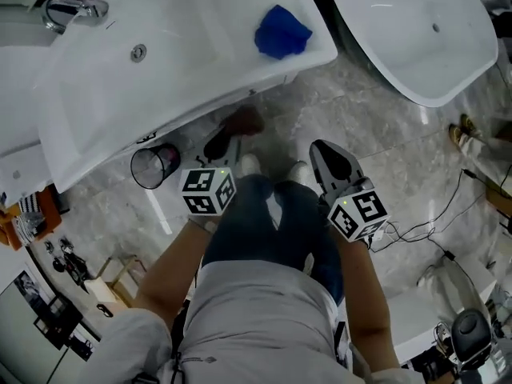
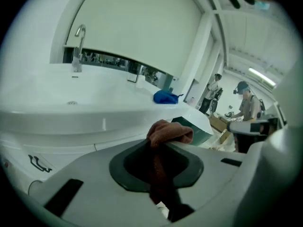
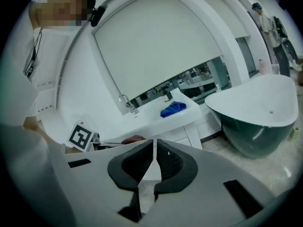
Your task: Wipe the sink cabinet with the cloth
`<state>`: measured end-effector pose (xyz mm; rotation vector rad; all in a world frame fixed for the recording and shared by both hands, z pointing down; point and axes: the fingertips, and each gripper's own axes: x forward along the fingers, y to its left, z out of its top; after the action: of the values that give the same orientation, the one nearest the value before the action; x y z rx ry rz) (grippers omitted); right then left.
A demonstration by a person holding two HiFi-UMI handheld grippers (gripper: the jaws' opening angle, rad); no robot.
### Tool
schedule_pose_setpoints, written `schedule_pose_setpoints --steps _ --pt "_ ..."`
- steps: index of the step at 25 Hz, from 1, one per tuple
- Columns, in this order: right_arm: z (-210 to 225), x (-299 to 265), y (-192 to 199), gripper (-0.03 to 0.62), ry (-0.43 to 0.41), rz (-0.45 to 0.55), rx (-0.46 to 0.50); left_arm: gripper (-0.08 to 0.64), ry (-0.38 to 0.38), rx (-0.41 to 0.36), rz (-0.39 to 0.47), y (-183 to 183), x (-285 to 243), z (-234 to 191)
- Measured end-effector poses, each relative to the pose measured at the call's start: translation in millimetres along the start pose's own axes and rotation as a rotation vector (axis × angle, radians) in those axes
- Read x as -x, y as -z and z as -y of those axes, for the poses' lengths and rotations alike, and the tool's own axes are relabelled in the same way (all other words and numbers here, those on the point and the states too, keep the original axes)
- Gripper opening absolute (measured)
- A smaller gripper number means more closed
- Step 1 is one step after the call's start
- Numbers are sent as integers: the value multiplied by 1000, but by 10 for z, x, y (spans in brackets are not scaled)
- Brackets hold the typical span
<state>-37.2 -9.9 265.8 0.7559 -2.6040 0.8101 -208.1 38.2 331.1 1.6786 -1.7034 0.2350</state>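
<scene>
A reddish-brown cloth [image 2: 168, 132] is clamped in my left gripper [image 2: 158, 148], its bunched end sticking out past the jaws. In the head view that cloth [image 1: 242, 121] hangs just below the front edge of the white sink cabinet [image 1: 120, 94], ahead of the left gripper [image 1: 228, 138]. The cabinet front [image 2: 71, 126] fills the left gripper view, a short way off. My right gripper [image 1: 324, 152] is held over the floor beside my legs, apart from the cabinet. Its jaws [image 3: 154, 148] are shut with nothing between them.
A blue cloth [image 1: 282, 32] lies on the sink's right corner, and a faucet [image 1: 72, 8] stands at the far left. A white bathtub [image 1: 416, 30] is to the right. A wire bin [image 1: 156, 165] sits under the sink. Cables [image 1: 448, 214] trail on the floor. People [image 2: 244, 103] stand farther off.
</scene>
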Motion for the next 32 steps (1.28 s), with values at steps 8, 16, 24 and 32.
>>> schedule_pose_setpoints --steps 8,16,24,32 --pt "-687 359 -808 38 -92 61 171 61 86 -106 117 -676 891 446" --pt "-1255 748 -1358 38 -146 152 229 61 139 -150 256 -1379 1670 739" --pt "-1600 1094 -1745 38 -178 218 288 61 193 -136 384 -1720 2301 992" --pt "-1758 1360 -2041 38 -180 304 323 61 224 -174 498 -2057 2683 1156"
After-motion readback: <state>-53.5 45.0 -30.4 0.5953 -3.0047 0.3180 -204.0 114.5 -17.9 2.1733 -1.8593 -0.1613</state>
